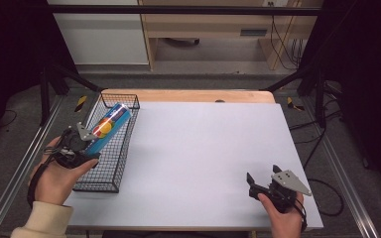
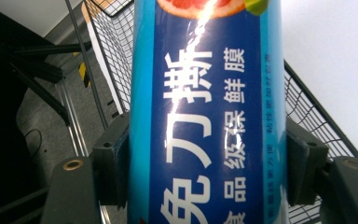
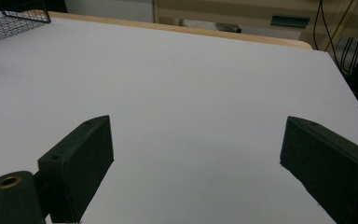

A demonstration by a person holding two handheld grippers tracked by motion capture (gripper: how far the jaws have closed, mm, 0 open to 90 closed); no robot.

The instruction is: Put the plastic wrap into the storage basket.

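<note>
Two hand-held grippers are at work over a white surface. The left hand-held gripper has its jaws pressed against both sides of a blue cylindrical roll printed with fruit pictures and white Chinese characters; the roll slants over a black wire basket at the surface's left edge, its far end raised toward the basket's far rim. The right hand-held gripper rests near the front right corner, jaws spread wide with nothing between them.
</note>
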